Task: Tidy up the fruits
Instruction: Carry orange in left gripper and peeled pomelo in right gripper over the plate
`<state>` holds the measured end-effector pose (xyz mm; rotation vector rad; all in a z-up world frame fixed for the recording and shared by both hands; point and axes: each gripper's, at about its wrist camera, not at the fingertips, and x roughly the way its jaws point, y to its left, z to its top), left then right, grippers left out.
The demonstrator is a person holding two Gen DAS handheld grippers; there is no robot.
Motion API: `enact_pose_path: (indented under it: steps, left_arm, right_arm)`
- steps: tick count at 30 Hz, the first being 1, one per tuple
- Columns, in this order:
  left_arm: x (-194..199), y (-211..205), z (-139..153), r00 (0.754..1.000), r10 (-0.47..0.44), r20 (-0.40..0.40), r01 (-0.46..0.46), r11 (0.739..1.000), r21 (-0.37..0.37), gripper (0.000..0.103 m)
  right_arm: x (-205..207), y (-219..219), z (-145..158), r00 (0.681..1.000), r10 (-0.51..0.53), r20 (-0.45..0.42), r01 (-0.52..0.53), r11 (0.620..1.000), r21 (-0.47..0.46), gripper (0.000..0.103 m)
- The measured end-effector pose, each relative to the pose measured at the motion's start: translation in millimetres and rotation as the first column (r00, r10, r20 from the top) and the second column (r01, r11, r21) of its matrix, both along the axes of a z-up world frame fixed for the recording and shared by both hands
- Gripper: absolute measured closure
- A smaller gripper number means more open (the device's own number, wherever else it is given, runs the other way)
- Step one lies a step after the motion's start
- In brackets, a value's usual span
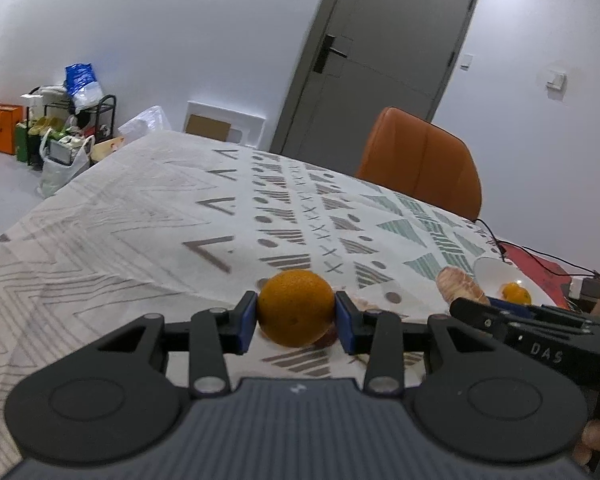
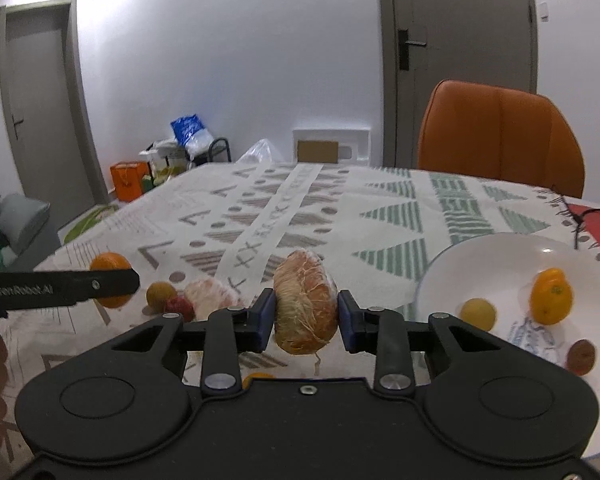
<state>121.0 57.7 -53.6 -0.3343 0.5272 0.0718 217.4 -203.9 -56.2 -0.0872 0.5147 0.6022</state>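
Left claw [image 1: 296, 316] clenched on an orange [image 1: 296, 307], held above the patterned bench [image 1: 140, 208]. Right claw [image 2: 306, 316] grips a peeled pomelo piece [image 2: 305, 300] beside the white bowl [image 2: 452, 276] holding small fruits.

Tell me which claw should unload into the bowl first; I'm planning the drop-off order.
Right, probably. The right claw, shut on the peeled pomelo segment, has the white bowl just to its right. The left claw, holding the orange, sits farther from it, beyond the right claw.

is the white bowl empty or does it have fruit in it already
Not empty. The white bowl holds an orange, a yellow fruit and a reddish-brown one.
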Motion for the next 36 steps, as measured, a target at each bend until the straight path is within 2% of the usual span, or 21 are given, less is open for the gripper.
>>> enact_pose_path:
  steps: [10,36]
  left_arm:
    - [13,-33,8,0.996,-0.09,0.02,0.09,0.996,0.013,0.063]
    - [44,-113,10,0.969,-0.249,0.01,0.247,0.967,0.063,0.063]
  right_arm:
    - [-4,-39,12,0.997,-0.081,0.022,0.08,0.996,0.047,0.072]
    - [10,-128,-11,0.956,-0.29,-0.034,0.292,0.951,0.098,0.071]
